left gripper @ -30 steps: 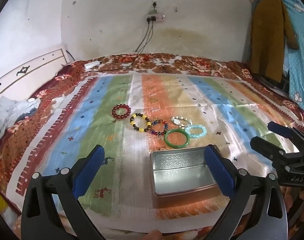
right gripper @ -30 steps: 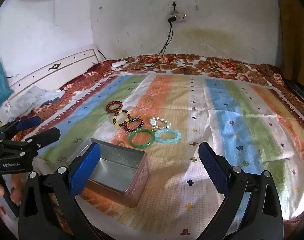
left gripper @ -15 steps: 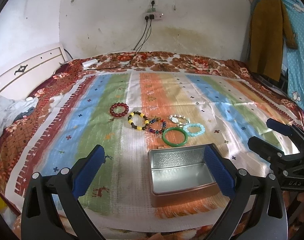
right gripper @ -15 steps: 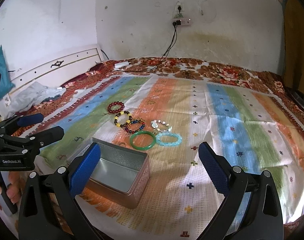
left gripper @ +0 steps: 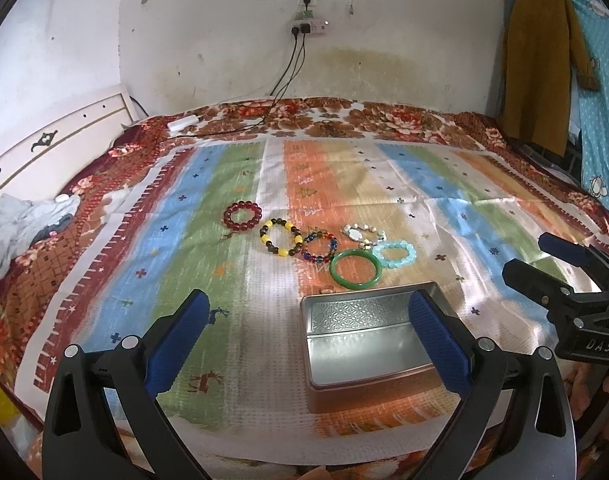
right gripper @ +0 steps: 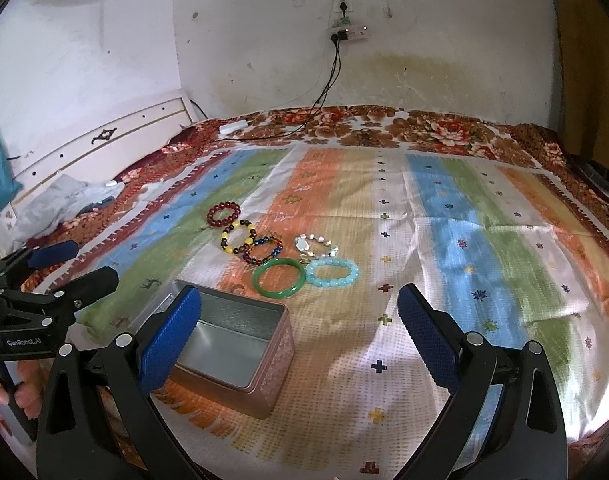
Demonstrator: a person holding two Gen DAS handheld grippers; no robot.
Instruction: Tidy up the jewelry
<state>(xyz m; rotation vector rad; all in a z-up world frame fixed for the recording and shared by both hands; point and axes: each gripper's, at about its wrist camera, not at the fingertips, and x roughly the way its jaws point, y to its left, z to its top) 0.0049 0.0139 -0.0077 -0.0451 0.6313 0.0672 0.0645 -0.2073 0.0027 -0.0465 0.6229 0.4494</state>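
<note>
Your right-hand blue pad (left gripper: 436, 344) covered the open silver metal tin's (left gripper: 344, 344) right wall; the small gold charm (left gripper: 363, 245) stayed unidentifiable.

Open rectangular metal tin (left gripper: 368, 344), empty, upright on striped bedcover. Just beyond it six bracelets lie flat in a loose row: dark red beads (left gripper: 242, 217), yellow-and-brown (left gripper: 281, 237), multicoloured (left gripper: 319, 247), white (left gripper: 362, 233), green bangle (left gripper: 355, 269), pale blue (left gripper: 395, 255)

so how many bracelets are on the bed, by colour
dark red beaded bracelet: 1
yellow and brown beaded bracelet: 1
multicolour beaded bracelet: 1
white bracelet: 1
light blue beaded bracelet: 1
green bangle: 1
total: 6
</note>
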